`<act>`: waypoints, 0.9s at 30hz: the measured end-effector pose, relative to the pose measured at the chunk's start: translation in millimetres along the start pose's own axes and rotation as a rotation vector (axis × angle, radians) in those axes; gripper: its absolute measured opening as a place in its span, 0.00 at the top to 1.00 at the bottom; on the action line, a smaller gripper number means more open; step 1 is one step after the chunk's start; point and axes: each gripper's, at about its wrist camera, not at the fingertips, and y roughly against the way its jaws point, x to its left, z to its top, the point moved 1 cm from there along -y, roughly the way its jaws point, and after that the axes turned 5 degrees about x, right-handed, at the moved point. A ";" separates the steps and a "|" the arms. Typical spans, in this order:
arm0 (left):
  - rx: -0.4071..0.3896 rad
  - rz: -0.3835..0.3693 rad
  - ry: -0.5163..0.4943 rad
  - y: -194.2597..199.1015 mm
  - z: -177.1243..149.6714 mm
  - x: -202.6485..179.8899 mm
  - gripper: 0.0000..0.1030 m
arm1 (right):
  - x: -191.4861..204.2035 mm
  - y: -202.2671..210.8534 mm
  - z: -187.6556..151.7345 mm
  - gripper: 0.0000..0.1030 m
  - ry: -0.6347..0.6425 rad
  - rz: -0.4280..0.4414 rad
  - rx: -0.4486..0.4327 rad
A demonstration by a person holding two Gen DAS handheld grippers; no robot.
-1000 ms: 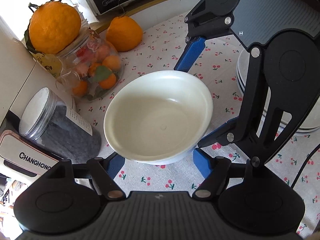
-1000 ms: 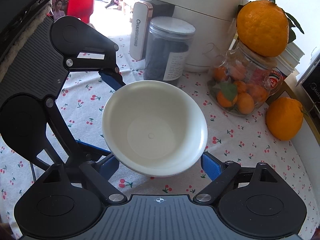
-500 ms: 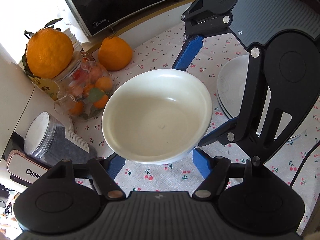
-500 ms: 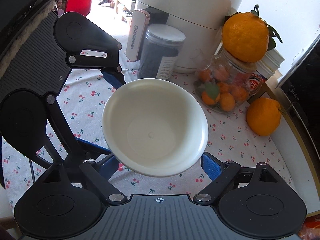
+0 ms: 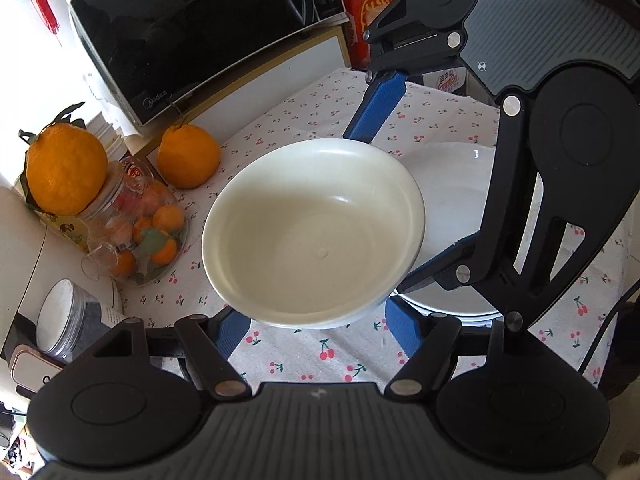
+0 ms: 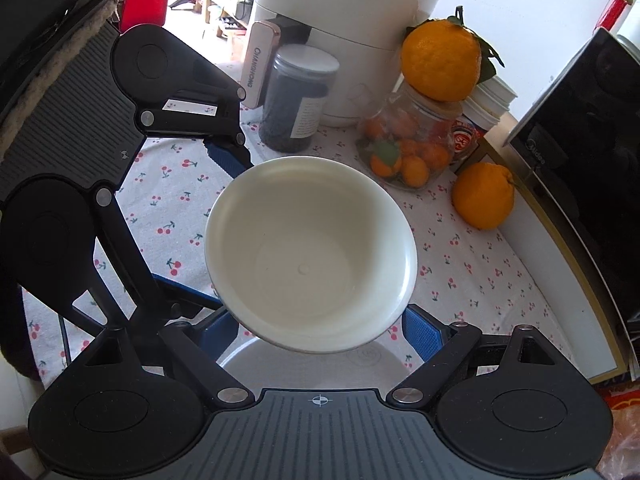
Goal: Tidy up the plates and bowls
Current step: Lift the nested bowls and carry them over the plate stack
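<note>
A white bowl (image 5: 316, 232) hangs in the air, held between both grippers; it also shows in the right wrist view (image 6: 310, 254). My left gripper (image 5: 316, 320) has its blue fingers (image 5: 402, 330) against the bowl's sides. My right gripper (image 6: 316, 330) grips it the same way from the other side. A stack of white plates (image 5: 452, 196) lies on the cherry-print tablecloth (image 5: 320, 356) right of the bowl; its edge shows under the bowl in the right wrist view (image 6: 304, 368).
A glass jar of small oranges (image 6: 408, 148) with a large orange (image 6: 440, 60) on top, another orange (image 5: 188, 156), a dark canister (image 6: 298, 100), a white appliance (image 6: 352, 20) and a black microwave (image 5: 200, 28) stand around the table's far side.
Both grippers have lifted the bowl and carried it toward the stack of plates. The plates now show more fully beside and under the bowl.
</note>
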 end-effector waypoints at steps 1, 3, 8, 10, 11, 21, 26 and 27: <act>-0.004 -0.004 -0.005 0.4 1.5 -2.8 0.30 | -0.4 2.6 -2.9 0.13 -0.004 -0.005 0.003; -0.011 -0.011 -0.017 0.5 4.2 -8.5 0.30 | -0.8 6.8 -9.4 0.13 -0.017 -0.012 0.008; -0.019 -0.027 -0.047 -0.8 11.8 -22.9 0.30 | -2.0 12.3 -26.1 0.13 -0.054 -0.021 0.013; -0.019 -0.032 -0.058 -2.9 14.6 -27.2 0.30 | -3.0 13.7 -33.5 0.13 -0.066 -0.024 0.015; -0.020 -0.034 -0.063 -3.4 15.3 -29.9 0.30 | -3.1 14.1 -37.1 0.13 -0.073 -0.026 0.015; -0.003 -0.056 -0.107 -14.1 27.2 -51.2 0.30 | -10.5 11.0 -61.4 0.12 -0.106 -0.031 0.041; 0.003 -0.073 -0.123 -18.7 30.4 -58.8 0.30 | -13.2 9.8 -71.3 0.12 -0.112 -0.025 0.066; 0.006 -0.076 -0.126 -19.9 30.8 -60.4 0.30 | -13.4 9.0 -73.0 0.12 -0.113 -0.024 0.071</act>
